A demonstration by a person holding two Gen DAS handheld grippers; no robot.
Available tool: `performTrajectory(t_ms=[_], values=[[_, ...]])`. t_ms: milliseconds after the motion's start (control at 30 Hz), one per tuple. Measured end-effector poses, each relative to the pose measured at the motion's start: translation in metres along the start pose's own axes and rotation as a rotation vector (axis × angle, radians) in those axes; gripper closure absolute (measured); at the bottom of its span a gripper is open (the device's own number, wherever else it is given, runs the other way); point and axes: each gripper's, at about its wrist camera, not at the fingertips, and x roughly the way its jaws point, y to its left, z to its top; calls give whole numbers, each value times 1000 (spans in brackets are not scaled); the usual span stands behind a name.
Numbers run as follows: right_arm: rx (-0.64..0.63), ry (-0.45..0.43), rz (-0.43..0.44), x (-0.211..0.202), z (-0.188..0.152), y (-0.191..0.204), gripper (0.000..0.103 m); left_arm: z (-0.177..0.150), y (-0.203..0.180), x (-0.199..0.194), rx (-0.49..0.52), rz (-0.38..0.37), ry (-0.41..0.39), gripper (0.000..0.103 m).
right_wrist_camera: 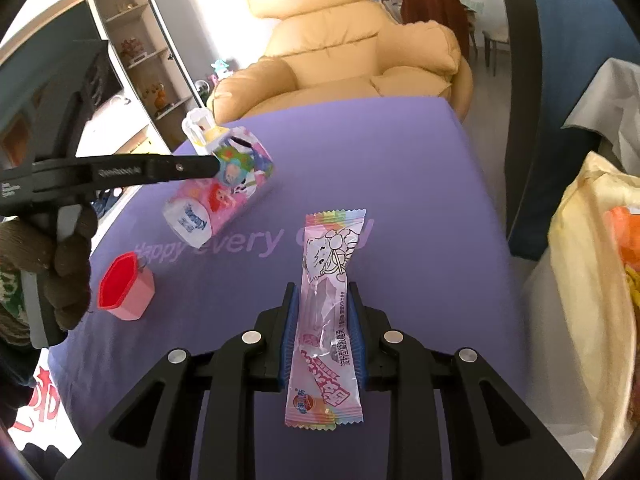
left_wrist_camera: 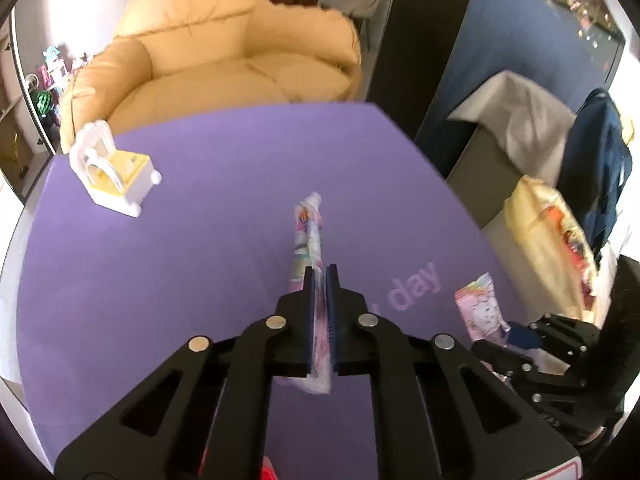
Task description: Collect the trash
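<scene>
Held a cartoon-printed wrapper [left_wrist_camera: 310, 236] edge-on in the left tool [left_wrist_camera: 320, 276] and a pink candy wrapper [right_wrist_camera: 326, 320] in the right tool [right_wrist_camera: 322, 292], both above the purple table [right_wrist_camera: 400, 184]; risked slippage from thin, slick film.

Purple table [right_wrist_camera: 360, 152] near; tan armchair [right_wrist_camera: 340, 56] beyond; shelves [right_wrist_camera: 136, 40] far left; blue panel [left_wrist_camera: 516, 52] right.

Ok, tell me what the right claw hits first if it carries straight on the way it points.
Probably the purple tabletop just ahead: the right claw, shut on the pink wrapper, angles downward, with nothing else in line. Depth is uncertain.
</scene>
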Motion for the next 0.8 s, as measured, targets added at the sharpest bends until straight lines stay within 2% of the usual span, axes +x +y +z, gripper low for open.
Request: performTrajectory(t_ms=[133, 267, 300, 400, 567, 633, 800], values=[[-22, -20, 11, -12, -2, 4, 79, -8, -5, -17, 4, -16, -29, 100], [-32, -14, -3, -18, -7, 7, 79, -19, -5, -21, -4, -40, -14, 100], [-32, -11, -10, -19, -9, 7, 79, -22, -5, -21, -4, -46, -13, 98], [-21, 14, -39, -16, -19, 2, 79, -27, -8, -18, -12, -73, -2, 60], [18, 35, -47, -10, -32, -7, 77, -26, -18, 3, -78, -42, -46, 55], [21, 46, -44, -7, -35, -9, 73, -28, -23, 15, -102, -6, -64, 51], [2, 43, -27, -6, -38, -8, 67, -35, -15, 32, -108, 91, -145, 52]])
